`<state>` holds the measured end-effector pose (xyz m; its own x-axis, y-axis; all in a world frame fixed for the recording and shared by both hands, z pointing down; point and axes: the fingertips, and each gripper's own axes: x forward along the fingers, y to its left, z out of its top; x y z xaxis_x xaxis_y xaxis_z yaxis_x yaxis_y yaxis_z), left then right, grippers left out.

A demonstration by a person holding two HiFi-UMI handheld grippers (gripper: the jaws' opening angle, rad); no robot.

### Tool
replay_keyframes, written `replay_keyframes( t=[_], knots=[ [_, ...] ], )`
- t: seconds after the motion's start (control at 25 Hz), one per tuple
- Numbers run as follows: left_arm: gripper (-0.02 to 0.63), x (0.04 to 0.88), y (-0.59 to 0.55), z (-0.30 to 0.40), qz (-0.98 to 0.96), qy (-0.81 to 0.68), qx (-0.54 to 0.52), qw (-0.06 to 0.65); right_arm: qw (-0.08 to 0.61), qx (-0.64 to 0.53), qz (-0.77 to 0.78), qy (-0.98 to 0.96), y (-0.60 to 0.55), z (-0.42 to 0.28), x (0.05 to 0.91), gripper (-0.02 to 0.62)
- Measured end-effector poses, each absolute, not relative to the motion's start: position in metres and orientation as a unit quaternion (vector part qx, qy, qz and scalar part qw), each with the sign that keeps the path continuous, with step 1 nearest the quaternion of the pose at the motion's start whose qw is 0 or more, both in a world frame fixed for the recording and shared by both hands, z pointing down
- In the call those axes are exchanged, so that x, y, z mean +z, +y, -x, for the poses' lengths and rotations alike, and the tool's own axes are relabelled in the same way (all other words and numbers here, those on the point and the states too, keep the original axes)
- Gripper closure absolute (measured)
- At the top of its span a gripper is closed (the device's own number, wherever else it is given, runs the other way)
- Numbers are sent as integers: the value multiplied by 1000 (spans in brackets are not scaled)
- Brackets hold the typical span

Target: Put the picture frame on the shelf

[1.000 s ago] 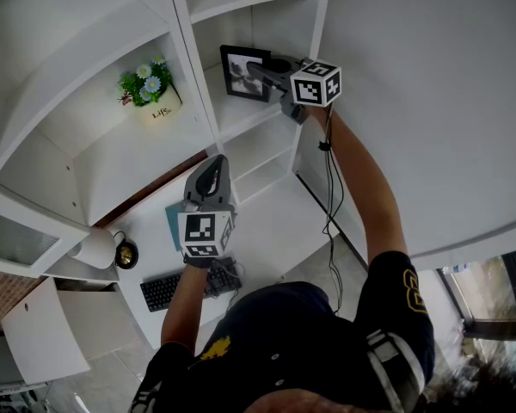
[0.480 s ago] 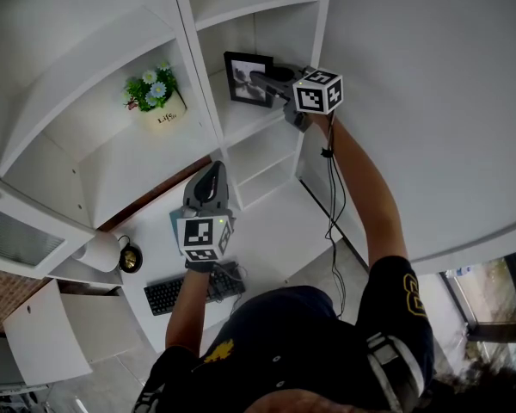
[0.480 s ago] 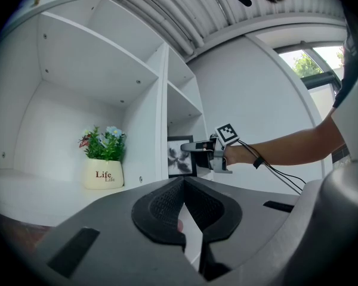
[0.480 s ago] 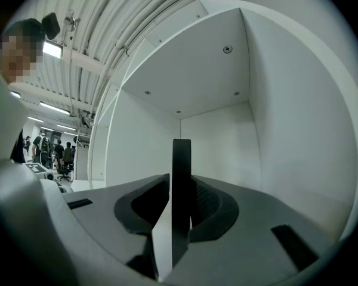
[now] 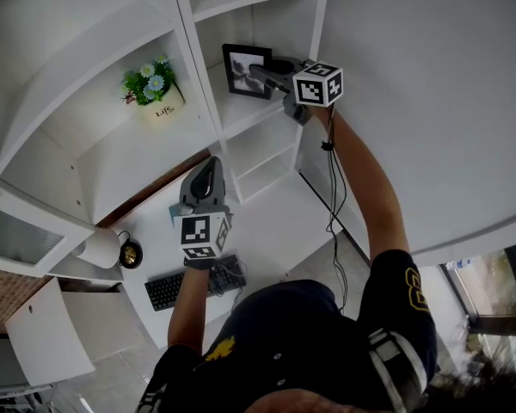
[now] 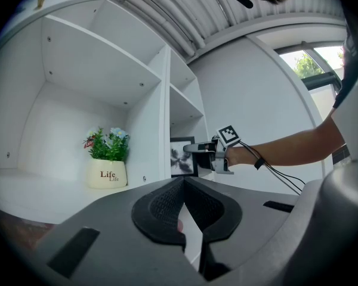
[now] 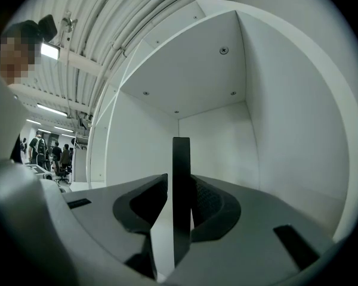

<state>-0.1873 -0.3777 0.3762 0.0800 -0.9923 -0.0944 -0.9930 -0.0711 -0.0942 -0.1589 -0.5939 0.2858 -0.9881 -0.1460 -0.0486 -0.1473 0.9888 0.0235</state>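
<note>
In the wide left compartment of the white shelf [image 5: 112, 157] stands a flower pot [image 5: 159, 103] marked "Life", well apart from the task's thing. Below, on the desk [image 5: 267, 222], lies a black keyboard [image 5: 165, 291], partly hidden behind the left gripper [image 5: 208, 163] and the hand that carries it. That gripper hangs in open air over the desk; its own view shows the left gripper [image 6: 185, 186] with its jaws pressed together at the tips and nothing between them. An upright divider [image 5: 199, 67] parts the pot's compartment from the narrow right column. The picture frame [image 5: 243, 70] is in that column, in a middle compartment just beside the divider. It stands upright with its long axis vertical and its black-and-white picture facing out of the shelf's open front. The right gripper [image 5: 262, 71] reaches in from the right and pinches the frame by its right-hand edge. In the right gripper view the frame [image 7: 181, 159] shows edge-on as a thin dark bar between the two jaws, which close on both its faces. Its lower end is cut off behind the jaws, so whether it rests on the shelf board cannot be told
</note>
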Motion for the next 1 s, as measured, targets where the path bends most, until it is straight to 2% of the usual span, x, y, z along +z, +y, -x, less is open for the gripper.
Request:
replay_keyframes(
  t=[1.0],
  knots=[
    [588,381,-373,177,739,670,-1,64,5,26,91,996,-590,140,288,502]
  ],
)
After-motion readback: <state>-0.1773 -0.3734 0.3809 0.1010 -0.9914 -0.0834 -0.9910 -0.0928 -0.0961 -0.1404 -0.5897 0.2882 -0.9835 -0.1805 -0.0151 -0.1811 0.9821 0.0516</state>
